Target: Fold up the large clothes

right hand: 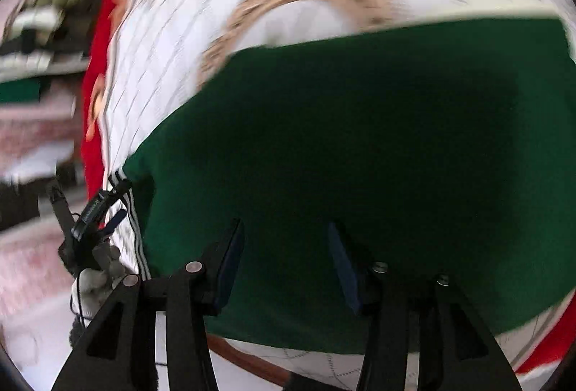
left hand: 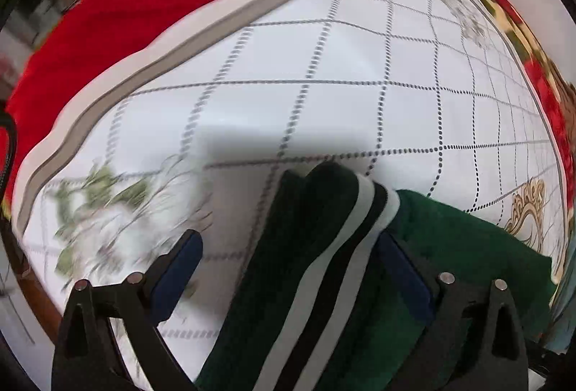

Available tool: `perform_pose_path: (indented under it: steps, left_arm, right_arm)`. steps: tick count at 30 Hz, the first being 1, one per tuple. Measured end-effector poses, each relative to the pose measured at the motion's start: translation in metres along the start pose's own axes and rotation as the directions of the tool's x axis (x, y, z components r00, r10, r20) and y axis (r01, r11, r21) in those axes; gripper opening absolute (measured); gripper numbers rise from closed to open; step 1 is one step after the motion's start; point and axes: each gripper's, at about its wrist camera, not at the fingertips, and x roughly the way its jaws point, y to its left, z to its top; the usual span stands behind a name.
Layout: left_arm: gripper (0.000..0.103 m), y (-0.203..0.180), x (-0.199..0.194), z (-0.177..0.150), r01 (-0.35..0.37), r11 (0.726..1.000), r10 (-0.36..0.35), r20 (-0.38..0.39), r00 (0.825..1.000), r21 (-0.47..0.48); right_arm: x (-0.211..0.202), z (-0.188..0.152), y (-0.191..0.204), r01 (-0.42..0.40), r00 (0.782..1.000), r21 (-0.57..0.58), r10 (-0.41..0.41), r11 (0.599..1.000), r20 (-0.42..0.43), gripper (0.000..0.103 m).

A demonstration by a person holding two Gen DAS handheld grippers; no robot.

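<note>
Both grippers' fingers apart: left gripper (left hand: 288, 268) straddles dark green garment w/ white stripes (left hand: 309, 265); clamp striped edge before lifting.

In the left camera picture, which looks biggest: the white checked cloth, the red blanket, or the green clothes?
1. white checked cloth
2. red blanket
3. green clothes

The clothes sit nearest the camera, so second and third are unsure.

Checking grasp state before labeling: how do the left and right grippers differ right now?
The left gripper is spread wide, with the green garment's striped sleeve lying between its fingers. The right gripper has a narrower gap and sits over the plain green body panel. Left view looks mostly across the white checked cloth; the right view is filled by green fabric. Both are open, with blue pads, neither clamped on cloth.
</note>
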Motion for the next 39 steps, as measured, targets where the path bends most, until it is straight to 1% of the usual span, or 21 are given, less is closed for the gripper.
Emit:
perform_pose_path:
  steps: [1, 2, 4, 6, 7, 8, 9, 11, 13, 15, 21, 22, 23, 24, 25, 28, 31, 33, 36, 38, 39]
  left_arm:
    - [0.052, -0.003, -0.002, -0.001, 0.011, 1.0, -0.011, 0.023, 1.0, 0.024]
    - [0.028, -0.008, -0.006, -0.003, 0.005, 0.999, -0.007, 0.042, 0.999, 0.053]
    - [0.01, -0.011, -0.017, -0.008, -0.073, 0.994, 0.066, 0.089, 0.994, 0.079]
    - [0.008, 0.0, -0.024, -0.01, -0.05, 0.997, 0.045, 0.103, 0.994, 0.049]
    - [0.0, 0.005, -0.025, -0.01, -0.059, 0.997, 0.054, 0.099, 0.994, 0.043]
    - [0.0, 0.012, -0.024, -0.009, -0.113, 0.993, 0.108, 0.102, 0.989, 0.039]
    - [0.0, 0.02, -0.02, -0.006, -0.125, 0.992, 0.122, 0.097, 0.988, 0.025]
    - [0.0, 0.045, -0.013, 0.0, -0.113, 0.993, 0.115, 0.055, 0.992, -0.045]
    - [0.0, 0.056, -0.021, 0.0, -0.103, 0.991, 0.107, 0.059, 0.992, -0.081]
    - [0.002, 0.051, -0.038, -0.003, -0.095, 0.992, 0.101, 0.074, 0.992, -0.079]
    - [0.007, 0.002, -0.071, -0.021, -0.078, 0.996, 0.072, 0.13, 0.989, 0.038]
    - [0.02, -0.005, -0.073, -0.023, -0.063, 0.997, 0.056, 0.139, 0.989, 0.051]
    - [0.058, -0.01, -0.072, -0.025, -0.051, 0.997, 0.042, 0.14, 0.989, 0.064]
    - [0.086, -0.017, -0.068, -0.025, -0.047, 0.996, 0.036, 0.136, 0.99, 0.078]
    - [0.103, -0.026, -0.061, -0.024, -0.052, 0.995, 0.039, 0.136, 0.99, 0.089]
    - [0.103, -0.042, -0.052, -0.027, -0.046, 0.993, 0.032, 0.134, 0.99, 0.105]
    - [0.103, -0.05, -0.049, -0.035, -0.043, 0.994, 0.028, 0.14, 0.99, 0.103]
    - [0.103, -0.05, -0.055, -0.041, -0.023, 0.996, 0.01, 0.147, 0.989, 0.087]
    - [0.103, -0.04, -0.07, -0.057, 0.024, 0.999, -0.028, 0.163, 0.986, 0.028]
    - [0.103, -0.025, -0.083, -0.076, 0.059, 0.997, -0.052, 0.155, 0.986, -0.04]
    - [0.103, -0.017, -0.088, -0.087, 0.061, 0.995, -0.049, 0.15, 0.987, -0.076]
  right_arm:
    - [-0.006, -0.002, -0.013, 0.002, 1.0, 0.026, -0.003, 1.0, 0.011, 0.051]
    - [-0.009, -0.004, -0.026, 0.011, 1.0, 0.055, -0.013, 0.998, 0.023, 0.051]
    - [-0.016, -0.008, -0.047, 0.029, 0.999, 0.096, -0.033, 0.995, 0.037, 0.051]
    - [-0.025, -0.011, -0.066, 0.038, 0.997, 0.135, -0.045, 0.99, 0.054, 0.051]
    - [-0.032, -0.012, -0.075, 0.039, 0.996, 0.151, -0.05, 0.988, 0.071, 0.051]
    - [-0.033, -0.013, -0.077, 0.044, 0.995, 0.161, -0.057, 0.986, 0.08, 0.051]
    - [-0.039, -0.015, -0.084, 0.048, 0.993, 0.176, -0.066, 0.983, 0.097, 0.051]
    - [-0.048, -0.015, -0.091, 0.052, 0.99, 0.194, -0.076, 0.98, 0.117, 0.051]
    - [-0.06, -0.013, -0.103, 0.051, 0.988, 0.212, -0.08, 0.976, 0.131, 0.051]
    - [-0.071, -0.013, -0.111, 0.045, 0.984, 0.226, -0.082, 0.973, 0.156, 0.051]
    - [-0.08, 0.008, -0.131, 0.069, 0.975, 0.24, -0.117, 0.968, 0.191, 0.051]
    - [-0.078, 0.016, -0.132, 0.078, 0.972, 0.23, -0.125, 0.97, 0.198, 0.051]
    - [-0.072, 0.03, -0.131, 0.105, 0.968, 0.212, -0.149, 0.972, 0.201, 0.051]
    - [-0.065, 0.038, -0.129, 0.112, 0.967, 0.203, -0.153, 0.973, 0.201, 0.051]
    - [-0.053, 0.053, -0.127, 0.117, 0.969, 0.185, -0.153, 0.976, 0.194, 0.051]
    - [-0.009, 0.086, -0.116, 0.251, 0.956, 0.131, -0.266, 0.959, 0.121, 0.051]
    - [-0.008, 0.104, -0.11, 0.301, 0.947, 0.143, -0.313, 0.943, 0.075, 0.053]
    - [-0.024, 0.101, -0.105, 0.286, 0.951, 0.126, -0.297, 0.95, 0.084, 0.053]
    - [-0.049, 0.073, -0.086, 0.181, 0.976, 0.029, -0.183, 0.983, 0.119, 0.053]
    - [-0.041, 0.051, -0.076, 0.167, 0.984, -0.046, -0.164, 0.985, 0.07, 0.052]
    - [-0.026, 0.042, -0.076, 0.182, 0.983, -0.077, -0.181, 0.98, 0.019, 0.044]
